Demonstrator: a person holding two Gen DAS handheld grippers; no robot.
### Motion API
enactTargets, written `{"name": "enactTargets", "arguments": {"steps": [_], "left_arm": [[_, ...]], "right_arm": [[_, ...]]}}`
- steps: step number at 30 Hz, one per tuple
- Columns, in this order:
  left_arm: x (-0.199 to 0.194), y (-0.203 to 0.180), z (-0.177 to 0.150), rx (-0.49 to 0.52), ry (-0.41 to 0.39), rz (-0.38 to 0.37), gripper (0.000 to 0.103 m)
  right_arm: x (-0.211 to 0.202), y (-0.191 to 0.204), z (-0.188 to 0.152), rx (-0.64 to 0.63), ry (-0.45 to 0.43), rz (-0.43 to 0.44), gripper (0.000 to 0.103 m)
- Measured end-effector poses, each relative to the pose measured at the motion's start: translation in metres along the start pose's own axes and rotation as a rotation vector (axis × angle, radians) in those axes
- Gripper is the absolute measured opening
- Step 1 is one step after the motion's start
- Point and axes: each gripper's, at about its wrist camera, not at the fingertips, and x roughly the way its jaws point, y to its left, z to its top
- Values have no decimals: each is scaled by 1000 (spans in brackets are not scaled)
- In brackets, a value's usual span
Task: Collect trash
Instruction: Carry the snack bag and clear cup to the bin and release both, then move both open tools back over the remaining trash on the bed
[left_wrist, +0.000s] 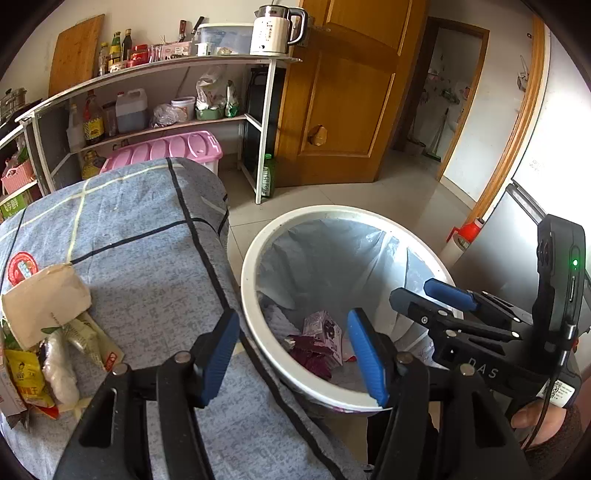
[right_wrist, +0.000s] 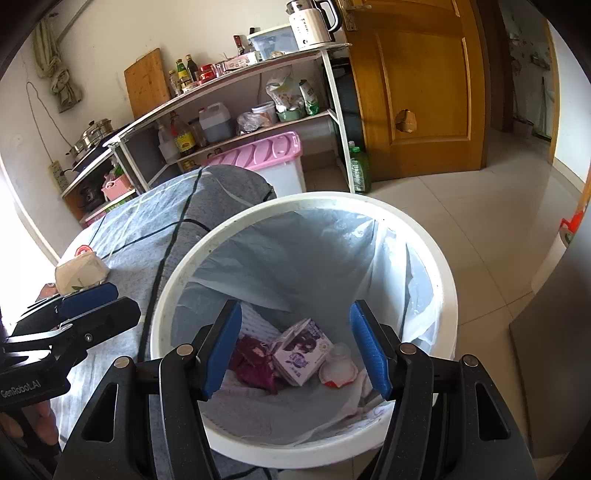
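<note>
Both grippers empty, jaws spread. Right gripper (right_wrist: 295, 347) hangs over the white trash bin (right_wrist: 448, 295); milk carton (right_wrist: 301, 350) already inside. Left gripper (left_wrist: 291, 356) next: swing to the wrapper pile (left_wrist: 55, 354) on the table, pinch the beige carton (left_wrist: 44, 304), probably crushed paper.
</note>
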Motion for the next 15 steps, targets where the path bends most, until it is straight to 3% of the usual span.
{"name": "enactTargets", "arguments": {"steps": [11,15], "left_arm": [[-53,34,-20,-47,-78,67,65],[-73,56,-30,-71,-104,138,66]], "right_arm": [[-22,45,-3,-52,-54,88,67],[-24,69,-3,-85,-56,126,68]]}}
